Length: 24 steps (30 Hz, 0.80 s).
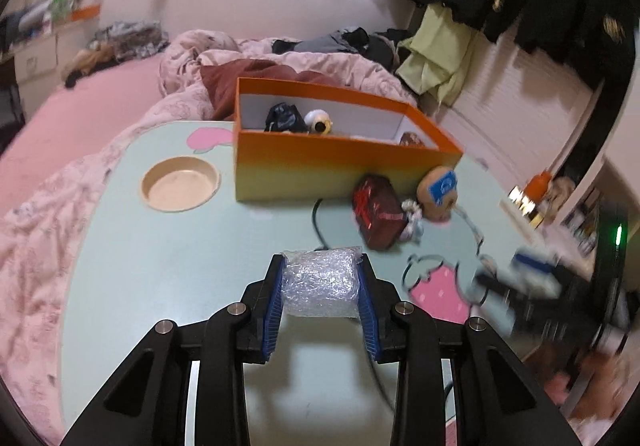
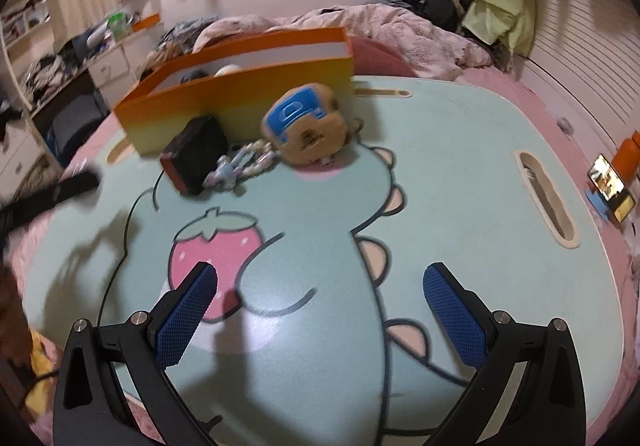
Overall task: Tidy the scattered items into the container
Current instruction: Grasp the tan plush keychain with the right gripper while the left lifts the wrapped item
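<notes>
My left gripper (image 1: pixel 320 278) is shut on a bubble-wrap bundle (image 1: pixel 320 282) and holds it above the pale green table (image 1: pixel 160 270). The orange box (image 1: pixel 340 162) stands at the table's far side with a black item (image 1: pixel 285 118) and a white round item (image 1: pixel 319 120) inside. Against its front lie a dark red packet (image 1: pixel 378 212), a small pastel charm (image 1: pixel 412 220) and a brown plush with a blue cap (image 1: pixel 438 192). In the right wrist view my right gripper (image 2: pixel 320 306) is open and empty above the table (image 2: pixel 460 150), short of the packet (image 2: pixel 196 154), the charm (image 2: pixel 240 166), the plush (image 2: pixel 306 126) and the box (image 2: pixel 240 102).
A round cup recess (image 1: pixel 180 184) lies in the table left of the box. A slot (image 2: pixel 546 198) runs along the table's right side. A pink bed with a rumpled quilt (image 1: pixel 280 62) surrounds the table. A phone (image 2: pixel 610 186) and an orange bottle (image 2: pixel 630 154) stand at the right.
</notes>
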Each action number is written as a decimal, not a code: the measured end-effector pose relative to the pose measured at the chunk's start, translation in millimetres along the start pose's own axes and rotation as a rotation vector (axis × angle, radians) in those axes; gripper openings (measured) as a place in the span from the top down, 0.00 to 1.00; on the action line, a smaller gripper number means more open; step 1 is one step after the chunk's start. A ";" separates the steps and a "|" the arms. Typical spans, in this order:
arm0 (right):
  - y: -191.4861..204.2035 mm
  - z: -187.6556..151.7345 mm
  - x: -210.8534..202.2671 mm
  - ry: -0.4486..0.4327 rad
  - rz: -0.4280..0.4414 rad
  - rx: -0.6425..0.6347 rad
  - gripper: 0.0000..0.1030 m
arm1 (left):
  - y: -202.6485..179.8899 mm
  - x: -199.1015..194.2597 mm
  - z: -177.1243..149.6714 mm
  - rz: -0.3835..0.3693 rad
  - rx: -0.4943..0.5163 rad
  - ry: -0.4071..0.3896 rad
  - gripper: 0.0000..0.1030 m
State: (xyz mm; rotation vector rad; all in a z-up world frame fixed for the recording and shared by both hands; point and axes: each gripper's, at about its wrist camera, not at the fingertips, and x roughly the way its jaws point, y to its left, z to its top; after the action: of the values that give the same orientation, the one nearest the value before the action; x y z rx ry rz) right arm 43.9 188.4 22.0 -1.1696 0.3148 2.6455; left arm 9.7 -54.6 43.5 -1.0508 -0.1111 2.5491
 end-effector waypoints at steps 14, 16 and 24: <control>17.3 77.7 38.7 0.001 0.062 -0.007 0.15 | -6.8 -0.4 -10.4 -0.012 0.018 0.021 0.69; 14.5 77.9 53.9 0.044 0.066 0.001 0.38 | -5.4 -0.7 -9.9 -0.006 0.015 0.020 0.69; -6.9 61.4 30.8 -0.018 0.118 0.040 0.51 | 0.5 -10.8 1.6 -0.001 0.005 -0.012 0.69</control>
State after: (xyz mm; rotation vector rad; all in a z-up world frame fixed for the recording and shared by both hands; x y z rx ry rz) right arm -16.9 216.3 38.7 -1.1481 0.4441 2.7351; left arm 15.5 -59.0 51.7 -1.0337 -0.1080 2.5541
